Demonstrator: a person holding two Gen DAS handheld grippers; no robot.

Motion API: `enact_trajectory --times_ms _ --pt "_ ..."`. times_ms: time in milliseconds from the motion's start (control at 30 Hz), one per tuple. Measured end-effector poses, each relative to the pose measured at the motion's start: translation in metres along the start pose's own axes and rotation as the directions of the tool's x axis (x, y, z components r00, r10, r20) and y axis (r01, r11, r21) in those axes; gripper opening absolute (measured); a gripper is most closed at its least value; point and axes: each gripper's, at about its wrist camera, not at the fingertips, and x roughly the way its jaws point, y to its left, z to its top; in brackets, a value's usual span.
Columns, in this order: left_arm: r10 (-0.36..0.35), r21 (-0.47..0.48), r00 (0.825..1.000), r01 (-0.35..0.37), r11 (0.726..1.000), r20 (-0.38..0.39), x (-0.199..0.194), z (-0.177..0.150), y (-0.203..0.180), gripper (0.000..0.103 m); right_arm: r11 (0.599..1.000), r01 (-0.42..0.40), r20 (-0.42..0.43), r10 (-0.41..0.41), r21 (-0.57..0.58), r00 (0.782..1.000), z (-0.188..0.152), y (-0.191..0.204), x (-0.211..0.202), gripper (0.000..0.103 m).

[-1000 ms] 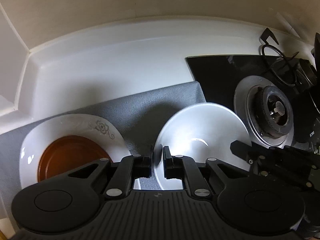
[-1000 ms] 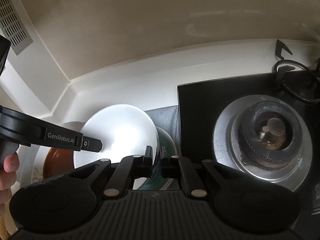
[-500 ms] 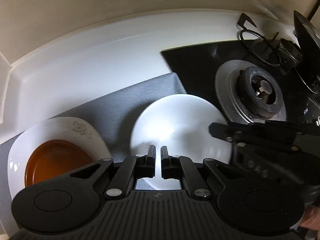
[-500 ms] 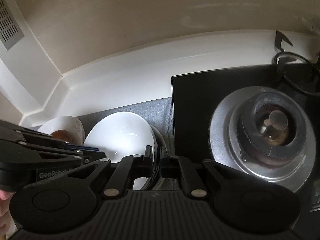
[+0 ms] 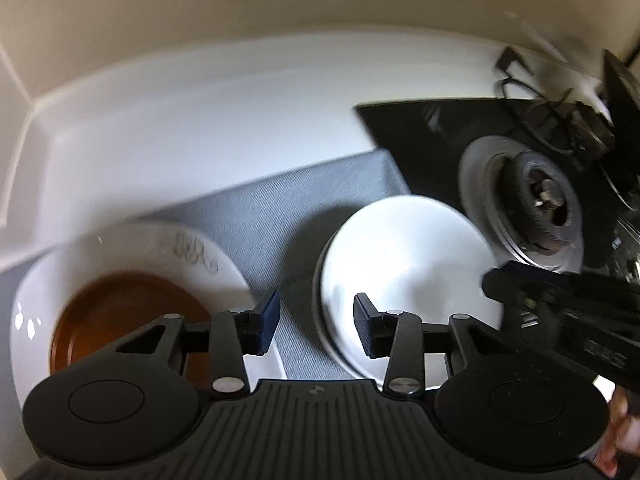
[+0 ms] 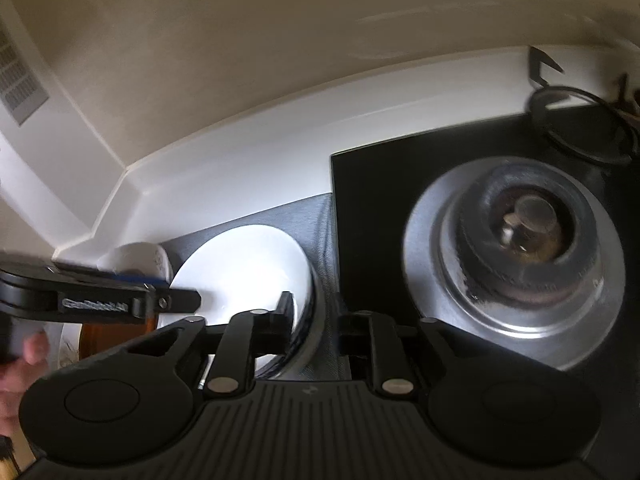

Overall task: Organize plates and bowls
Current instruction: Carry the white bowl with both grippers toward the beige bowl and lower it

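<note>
A plain white bowl [image 5: 404, 276] [image 6: 240, 268] rests on the grey mat [image 5: 280, 216], nested in a darker-rimmed dish [image 6: 310, 336] beneath it. My left gripper [image 5: 316, 328] straddles the bowl's left rim. Its jaws are opening and the pads stand clear of the rim. My right gripper [image 6: 316, 316] straddles the right rim, jaws likewise opening, pads off it. Each gripper shows in the other's view, the right gripper [image 5: 560, 308] and the left gripper [image 6: 100, 300]. Left of the bowl sits a flower-patterned white plate [image 5: 192, 248] holding a brown dish [image 5: 120, 320].
A black cooktop [image 6: 380, 184] with a round gas burner [image 6: 520, 240] [image 5: 532, 208] borders the mat on the right. A loose black pot ring [image 6: 580, 120] lies at its far corner. White counter and wall run behind. A person's hand [image 6: 24, 360] holds the left gripper.
Both grippers were shut on the white bowl's rim and carried it down onto the dish on the mat. Both jaws have now parted, and the bowl rests free.
</note>
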Motion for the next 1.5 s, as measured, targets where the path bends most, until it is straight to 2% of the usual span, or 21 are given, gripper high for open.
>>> enact_trajectory --times_ms 67,100,133,167,233,267,400,533,600,700,900,967,1200,1400,1500 --pt "-0.031 -0.036 0.999 0.030 0.999 -0.030 0.009 -0.001 0.002 0.041 0.999 -0.028 -0.017 0.029 0.025 0.999 -0.004 -0.003 0.002 0.043" --pt "-0.050 -0.053 0.998 0.048 0.997 -0.047 0.015 -0.002 0.003 0.040 0.999 -0.030 -0.025 0.031 0.027 0.999 -0.006 -0.003 0.004 0.044" --pt "-0.072 -0.061 0.996 0.069 0.996 -0.060 0.019 -0.004 0.003 0.032 1.000 -0.022 -0.032 0.022 0.022 0.999 -0.007 -0.002 0.007 0.044" --pt "-0.089 -0.057 0.994 0.085 0.995 -0.067 0.023 -0.005 0.003 0.029 1.000 -0.015 -0.039 0.016 0.019 0.999 -0.007 0.000 0.009 0.044" --pt "-0.078 -0.040 0.995 0.076 0.996 -0.057 0.025 -0.009 0.000 0.028 0.999 -0.035 -0.045 0.037 0.038 0.998 -0.008 0.000 0.014 0.044" --pt "-0.080 -0.045 0.995 0.078 0.996 -0.053 0.025 -0.010 0.000 0.028 0.998 -0.047 -0.051 0.049 0.046 0.998 -0.008 0.000 0.016 0.041" --pt "-0.140 -0.122 0.984 0.126 0.985 -0.114 0.021 -0.021 0.006 0.028 1.000 -0.007 -0.078 0.009 0.024 0.997 -0.010 0.004 0.010 0.029" --pt "-0.144 -0.089 0.985 0.135 0.987 -0.094 0.016 -0.036 0.003 0.029 0.999 -0.030 -0.101 0.031 0.016 0.994 -0.015 0.003 0.005 0.027" --pt "-0.141 -0.098 0.985 0.131 0.986 -0.102 0.022 -0.033 0.001 0.031 1.000 -0.020 -0.119 0.020 -0.002 0.993 -0.015 0.004 0.011 0.030" --pt "-0.152 -0.135 0.982 0.137 0.981 -0.109 0.032 -0.030 0.000 0.038 1.000 -0.020 -0.135 0.020 -0.002 0.991 -0.017 0.004 0.023 0.031" --pt "-0.135 -0.170 0.982 0.112 0.979 -0.134 0.026 -0.034 -0.004 0.033 1.000 -0.017 -0.142 0.020 0.020 0.990 -0.020 0.000 0.021 0.025" --pt "-0.127 -0.184 0.981 0.100 0.978 -0.146 0.020 -0.038 -0.006 0.032 1.000 -0.022 -0.151 0.022 0.000 0.988 -0.022 0.002 0.017 0.025" --pt "-0.108 -0.221 0.988 0.081 0.972 -0.111 -0.015 -0.044 -0.004 0.032 0.999 -0.054 -0.134 0.052 -0.005 0.990 -0.019 0.018 -0.009 0.025" --pt "-0.102 -0.296 0.989 0.066 0.953 -0.107 -0.064 -0.055 0.020 0.033 0.990 -0.091 -0.122 0.078 -0.111 0.989 -0.010 0.066 -0.028 0.025" --pt "-0.080 -0.352 0.994 0.047 0.935 -0.081 -0.092 -0.071 0.048 0.033 0.980 -0.154 -0.144 0.135 -0.130 0.980 -0.005 0.097 -0.028 0.025"
